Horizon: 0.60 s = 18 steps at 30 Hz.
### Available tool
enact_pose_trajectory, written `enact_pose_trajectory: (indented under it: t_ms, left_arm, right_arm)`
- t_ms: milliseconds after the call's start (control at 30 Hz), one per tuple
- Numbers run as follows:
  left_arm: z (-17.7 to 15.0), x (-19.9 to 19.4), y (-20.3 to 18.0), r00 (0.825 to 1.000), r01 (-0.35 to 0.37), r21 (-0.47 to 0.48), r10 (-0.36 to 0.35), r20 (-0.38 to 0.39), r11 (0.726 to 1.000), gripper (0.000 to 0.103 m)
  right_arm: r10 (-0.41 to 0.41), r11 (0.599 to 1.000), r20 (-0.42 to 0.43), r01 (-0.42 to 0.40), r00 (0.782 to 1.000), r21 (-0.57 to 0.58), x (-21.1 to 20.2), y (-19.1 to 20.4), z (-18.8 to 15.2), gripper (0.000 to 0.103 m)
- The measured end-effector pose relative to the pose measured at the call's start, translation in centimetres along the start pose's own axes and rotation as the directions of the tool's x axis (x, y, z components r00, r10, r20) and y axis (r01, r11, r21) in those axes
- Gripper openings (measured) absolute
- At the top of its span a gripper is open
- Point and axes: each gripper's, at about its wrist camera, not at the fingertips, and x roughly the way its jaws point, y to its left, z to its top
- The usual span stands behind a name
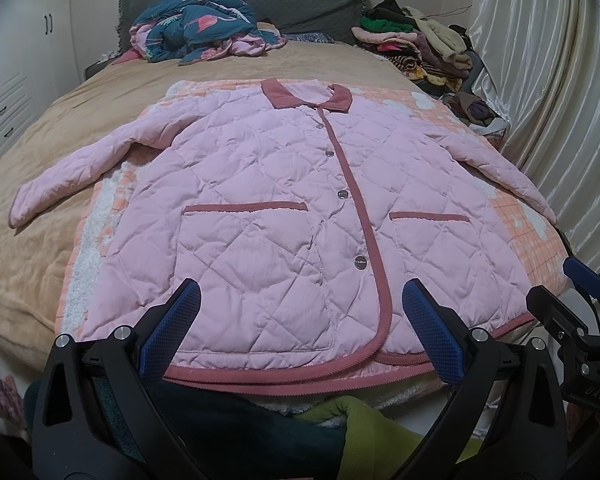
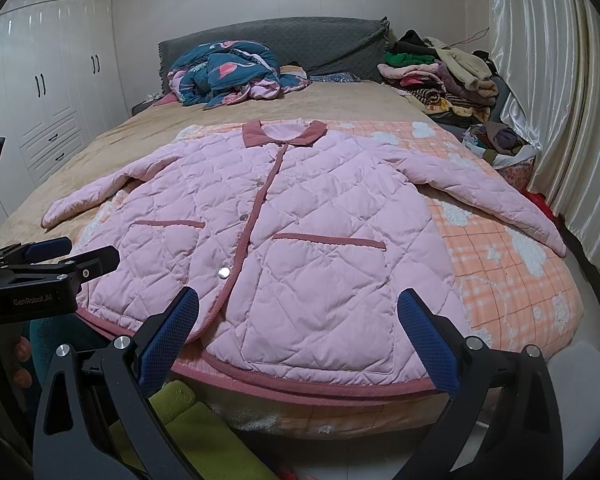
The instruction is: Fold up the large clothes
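Observation:
A pink quilted jacket (image 1: 268, 208) (image 2: 284, 232) with a dark pink collar, trim and two pockets lies flat, front up and buttoned, on the bed. Both sleeves spread out to the sides. My left gripper (image 1: 300, 320) hovers open just short of the hem, left of the button line, holding nothing. My right gripper (image 2: 300, 328) is open too, above the hem by the right pocket. The right gripper (image 1: 580, 300) shows at the right edge of the left wrist view, and the left gripper (image 2: 56, 256) at the left edge of the right wrist view.
An orange checked blanket (image 2: 508, 272) lies under the jacket on a tan bedspread (image 1: 40, 208). A teal patterned quilt (image 1: 196, 28) is bunched by the grey headboard (image 2: 332, 40). Piled clothes (image 2: 448, 76) fill the far right corner. Curtains (image 2: 560, 120) hang right, white wardrobes (image 2: 48, 92) left. Dark and green fabric (image 1: 360, 420) lies below the hem.

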Motion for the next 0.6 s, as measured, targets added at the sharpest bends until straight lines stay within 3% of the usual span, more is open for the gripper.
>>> enact_pose_trajectory:
  t_ms: [600]
  left_arm:
    - [0.44, -0.39, -0.3, 1.0, -0.007, 0.004, 0.007, 0.002, 1.0, 0.095]
  right_arm:
    - [0.0, 1.0, -0.003, 0.0, 1.0, 0.001, 0.03, 0.04, 0.09, 0.099]
